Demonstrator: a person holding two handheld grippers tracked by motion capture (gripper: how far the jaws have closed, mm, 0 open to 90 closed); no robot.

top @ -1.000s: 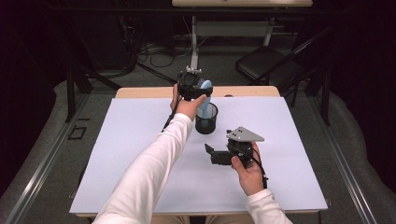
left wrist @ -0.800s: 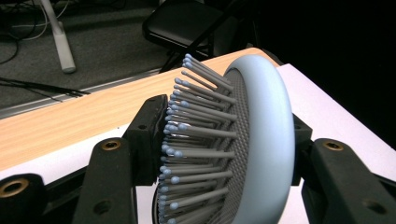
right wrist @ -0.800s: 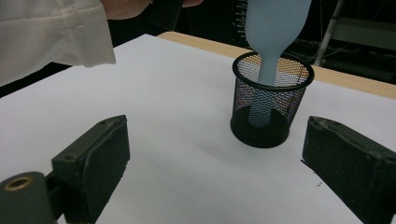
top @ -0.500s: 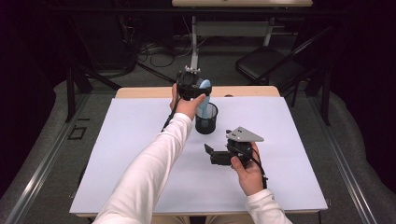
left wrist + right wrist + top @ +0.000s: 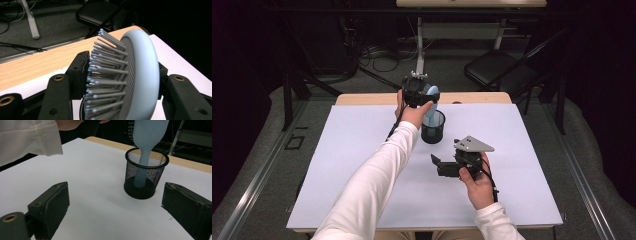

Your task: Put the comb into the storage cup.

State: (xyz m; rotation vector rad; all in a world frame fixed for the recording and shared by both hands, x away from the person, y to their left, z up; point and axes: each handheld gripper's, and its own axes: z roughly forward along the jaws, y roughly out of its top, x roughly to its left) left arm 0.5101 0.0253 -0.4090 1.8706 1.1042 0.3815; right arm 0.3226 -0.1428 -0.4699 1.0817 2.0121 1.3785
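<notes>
Left arm stretched far forward, white sleeve to the wrist; left gripper (image 5: 418, 92) raised at the far edge of the surface, jaws pinched close on what they hold. Right hand (image 5: 477, 182) low and near, palm cradling the right gripper (image 5: 438, 165), aimed left, jaws wide apart, nothing between them.

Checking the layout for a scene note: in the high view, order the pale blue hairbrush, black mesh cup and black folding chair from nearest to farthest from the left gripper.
1. Pale blue hairbrush: clamped in the left gripper.
2. Black mesh cup: on the table just below it, holding the brush's handle.
3. Black folding chair: on the floor beyond the table, to the right.
</notes>
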